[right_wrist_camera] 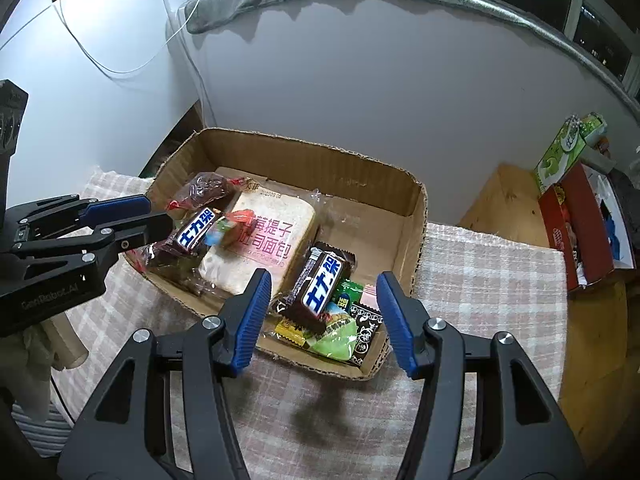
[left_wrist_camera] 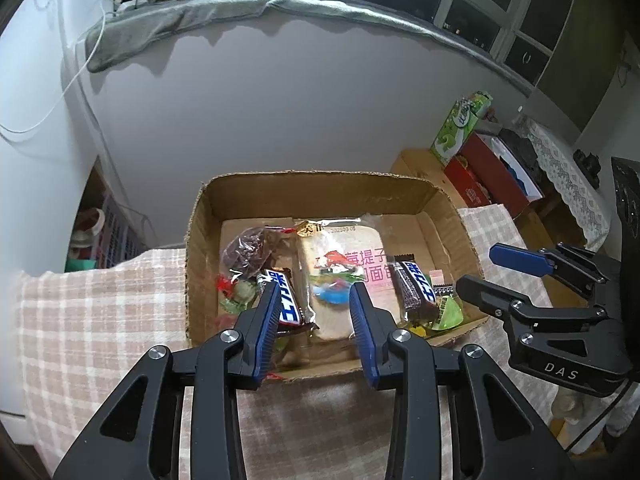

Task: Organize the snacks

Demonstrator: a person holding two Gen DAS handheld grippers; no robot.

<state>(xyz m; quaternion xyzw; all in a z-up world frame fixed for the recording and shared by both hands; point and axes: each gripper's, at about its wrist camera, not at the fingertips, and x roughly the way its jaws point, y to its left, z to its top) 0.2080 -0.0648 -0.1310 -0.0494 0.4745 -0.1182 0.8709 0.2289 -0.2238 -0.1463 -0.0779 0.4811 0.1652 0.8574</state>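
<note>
A shallow cardboard box (right_wrist_camera: 416, 216) sits on a checked cloth (right_wrist_camera: 492, 276) over a table, and the snacks lie inside it. In the middle is one bagged slice of toast bread (right_wrist_camera: 272, 240) with pink lettering. Two brown chocolate bars with blue-and-white lettering are in the box: one chocolate bar (right_wrist_camera: 192, 236) lies at the left of the bread, beside a dark snack in clear wrap (right_wrist_camera: 204, 188); the other chocolate bar (right_wrist_camera: 324, 284) lies at the right, on top of a heap of small sachets (right_wrist_camera: 340, 332) in green, yellow, pink and black. How many sachets there are is hard to tell, at least four.

The left gripper (left_wrist_camera: 316, 308) hovers above the near wall of the box with its blue pads apart and nothing between them. The right gripper (right_wrist_camera: 322, 312) also stands apart, wider, above the right-hand bar and sachets, gripping nothing.

Likely risks: a gripper going down onto the crinkly wrappers could slip off or pinch two items at once, since the right bar rests loosely on the sachets. Pushing against the low wall could slide the light box across the cloth. The two grippers are near each other and could collide.

Beyond the cloth, on bare wood, stand one red box (right_wrist_camera: 580, 232) and one green carton (right_wrist_camera: 560, 152).
</note>
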